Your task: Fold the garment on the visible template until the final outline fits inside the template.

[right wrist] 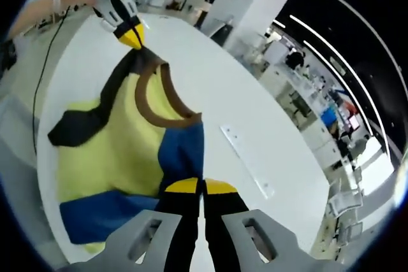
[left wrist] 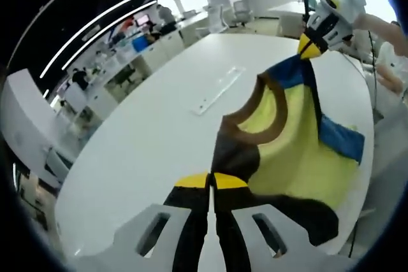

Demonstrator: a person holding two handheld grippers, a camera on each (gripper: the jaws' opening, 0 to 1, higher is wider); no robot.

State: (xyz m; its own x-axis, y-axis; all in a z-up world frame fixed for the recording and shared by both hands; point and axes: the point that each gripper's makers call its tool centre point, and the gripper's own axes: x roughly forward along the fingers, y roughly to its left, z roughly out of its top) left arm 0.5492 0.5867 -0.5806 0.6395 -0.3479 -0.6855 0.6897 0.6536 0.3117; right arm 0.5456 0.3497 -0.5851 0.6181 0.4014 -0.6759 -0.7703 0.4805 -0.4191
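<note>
Our left tongs (left wrist: 211,181) are pinched tight on the dark shoulder of the shirt (left wrist: 299,157), yellow tips together with the cloth caught between them. Our right tongs (right wrist: 203,187) are likewise clamped on the blue shoulder of the same shirt (right wrist: 121,151). Each pair also appears far off in the other's view: the right tongs (left wrist: 308,48) at the blue corner in the left gripper view, the left tongs (right wrist: 133,37) at the dark corner in the right gripper view.

Between the two grips the shirt is stretched out, its brown collar (left wrist: 258,119) curving open between the shoulders. The body is yellow, with one dark sleeve and one blue sleeve (left wrist: 341,138), and it hangs toward the near edge of the white round counter (left wrist: 146,138); we cannot tell how much of it rests on the surface.

Further out on the counter lies a long pale strip (left wrist: 218,90), well apart from the shirt. We see no container on it. Beyond are office desks and chairs (left wrist: 233,12).
</note>
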